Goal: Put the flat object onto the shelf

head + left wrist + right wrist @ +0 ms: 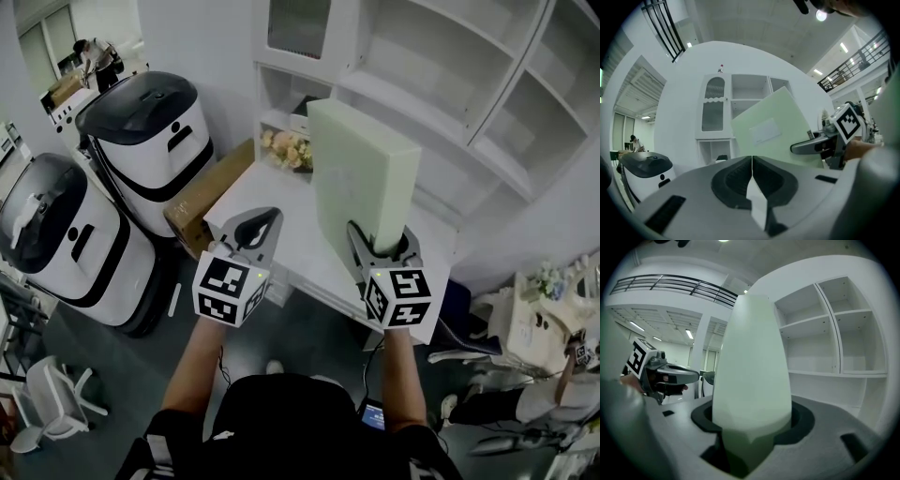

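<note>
Pale green, smooth and rectangular, one flat box (361,178) stands upright, clamped in the right gripper (382,246) over a white table (302,262), near one white shelf unit (441,84). The left gripper (265,219) is clenched, empty.

Pale green flat object (361,173) with a paler rectangular label (765,131). White shelf (450,84) and white table (291,258). Left gripper (267,217) and right gripper (380,242) are grey, each bearing a cube of black-and-white square markers. Brown box (202,192). White machines (150,141) with black tops.
</note>
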### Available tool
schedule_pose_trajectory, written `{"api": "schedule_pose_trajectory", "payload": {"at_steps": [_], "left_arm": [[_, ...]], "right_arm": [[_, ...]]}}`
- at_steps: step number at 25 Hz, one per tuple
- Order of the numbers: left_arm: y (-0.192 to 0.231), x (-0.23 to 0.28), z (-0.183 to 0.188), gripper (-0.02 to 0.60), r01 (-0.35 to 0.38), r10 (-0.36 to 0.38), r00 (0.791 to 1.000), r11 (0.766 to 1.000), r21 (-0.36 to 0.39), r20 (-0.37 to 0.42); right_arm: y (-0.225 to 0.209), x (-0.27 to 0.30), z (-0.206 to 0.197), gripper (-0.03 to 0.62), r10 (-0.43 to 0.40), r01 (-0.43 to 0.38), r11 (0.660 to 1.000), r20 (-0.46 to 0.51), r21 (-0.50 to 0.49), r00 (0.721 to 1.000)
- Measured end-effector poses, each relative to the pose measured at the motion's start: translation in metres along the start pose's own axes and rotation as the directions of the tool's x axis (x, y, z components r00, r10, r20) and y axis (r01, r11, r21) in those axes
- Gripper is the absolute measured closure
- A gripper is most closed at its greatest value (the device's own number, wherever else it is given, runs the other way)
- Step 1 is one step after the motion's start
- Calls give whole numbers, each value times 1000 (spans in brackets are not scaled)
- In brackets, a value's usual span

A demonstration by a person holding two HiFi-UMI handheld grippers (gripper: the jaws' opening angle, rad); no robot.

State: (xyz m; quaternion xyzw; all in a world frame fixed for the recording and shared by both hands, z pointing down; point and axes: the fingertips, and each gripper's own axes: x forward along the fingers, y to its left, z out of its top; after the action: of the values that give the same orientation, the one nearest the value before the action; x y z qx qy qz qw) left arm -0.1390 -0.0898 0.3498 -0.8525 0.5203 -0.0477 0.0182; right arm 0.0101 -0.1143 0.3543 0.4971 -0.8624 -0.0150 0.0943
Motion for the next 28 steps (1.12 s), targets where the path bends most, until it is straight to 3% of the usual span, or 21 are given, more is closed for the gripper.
{"api": "schedule_pose_trajectory", "payload": {"at_steps": [15, 28], "left_arm": [[3, 16, -24, 574, 59, -60, 998, 998, -37, -28], [0, 61, -16, 574, 91, -92, 995, 995, -29, -26]], "right_arm": [[-5, 15, -17, 324, -50, 49, 999, -48, -10, 998], [-40, 35, -19, 324, -78, 74, 996, -79, -52, 994]]}}
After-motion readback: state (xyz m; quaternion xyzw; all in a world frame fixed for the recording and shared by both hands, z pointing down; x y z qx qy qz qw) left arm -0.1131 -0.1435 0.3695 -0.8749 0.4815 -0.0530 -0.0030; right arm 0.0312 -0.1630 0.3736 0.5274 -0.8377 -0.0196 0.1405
